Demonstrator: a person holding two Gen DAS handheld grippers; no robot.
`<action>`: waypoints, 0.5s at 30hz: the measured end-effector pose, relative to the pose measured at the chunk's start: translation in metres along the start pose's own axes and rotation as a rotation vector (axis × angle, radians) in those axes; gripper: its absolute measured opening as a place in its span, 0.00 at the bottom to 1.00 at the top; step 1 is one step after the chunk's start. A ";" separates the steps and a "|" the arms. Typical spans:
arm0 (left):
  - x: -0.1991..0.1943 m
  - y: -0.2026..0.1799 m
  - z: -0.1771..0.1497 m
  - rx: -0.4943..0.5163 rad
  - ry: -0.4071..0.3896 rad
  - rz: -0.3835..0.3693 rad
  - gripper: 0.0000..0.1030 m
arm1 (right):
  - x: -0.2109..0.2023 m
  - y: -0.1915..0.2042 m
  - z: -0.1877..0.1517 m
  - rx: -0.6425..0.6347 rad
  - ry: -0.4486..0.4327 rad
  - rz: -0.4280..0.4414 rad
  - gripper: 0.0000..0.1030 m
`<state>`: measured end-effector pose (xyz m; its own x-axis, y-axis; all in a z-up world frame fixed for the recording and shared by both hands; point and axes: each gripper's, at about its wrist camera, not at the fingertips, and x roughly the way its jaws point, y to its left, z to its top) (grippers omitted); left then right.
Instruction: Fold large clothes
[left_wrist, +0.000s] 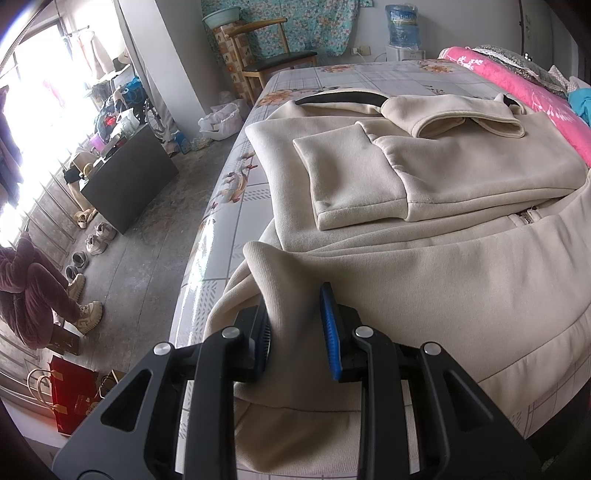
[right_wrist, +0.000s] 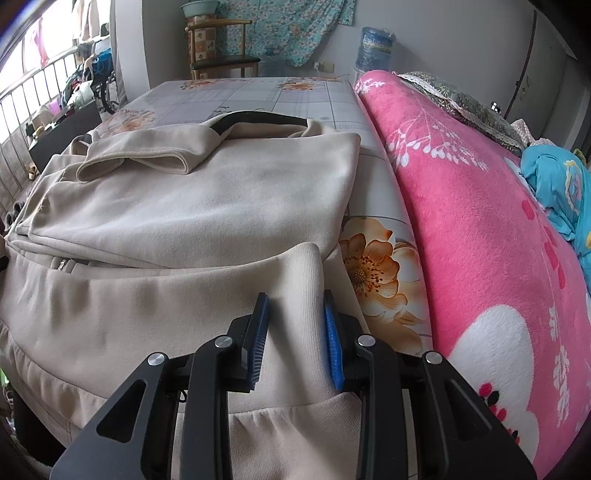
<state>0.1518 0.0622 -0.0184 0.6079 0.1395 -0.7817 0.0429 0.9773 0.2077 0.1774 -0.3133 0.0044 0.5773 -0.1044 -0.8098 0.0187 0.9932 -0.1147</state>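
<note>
A cream zip-up jacket (left_wrist: 436, 177) lies on the bed, its sleeves folded in over the body and its dark-lined hood (left_wrist: 340, 99) at the far end. My left gripper (left_wrist: 297, 326) is shut on the left corner of the ribbed hem (left_wrist: 273, 280), which stands up in a fold between the blue pads (left_wrist: 330, 332). In the right wrist view the same jacket (right_wrist: 192, 199) spreads ahead, and my right gripper (right_wrist: 295, 328) is shut on the right corner of the ribbed hem (right_wrist: 295, 280). The zip pull (right_wrist: 61, 264) shows at the left.
A floral sheet (right_wrist: 373, 273) covers the bed. A pink blanket (right_wrist: 480, 240) is heaped along the right side, with blue bedding (right_wrist: 561, 192) behind it. Left of the bed are bare floor, shoes (left_wrist: 98, 236), a dark cabinet (left_wrist: 129, 177) and a crouching person (left_wrist: 29, 295). A wooden chair (left_wrist: 273, 59) stands beyond the bed.
</note>
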 end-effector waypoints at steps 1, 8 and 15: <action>0.000 0.000 0.000 0.000 0.000 0.000 0.24 | 0.000 0.000 0.000 0.000 0.000 0.000 0.27; 0.000 0.000 0.000 0.000 0.000 0.000 0.24 | 0.000 0.000 0.000 -0.008 0.001 -0.006 0.27; 0.000 0.000 0.001 0.000 0.001 0.000 0.24 | 0.000 0.001 0.000 -0.009 0.001 -0.009 0.27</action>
<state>0.1522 0.0618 -0.0180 0.6074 0.1393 -0.7821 0.0434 0.9772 0.2078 0.1774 -0.3123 0.0043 0.5764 -0.1134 -0.8092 0.0163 0.9917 -0.1274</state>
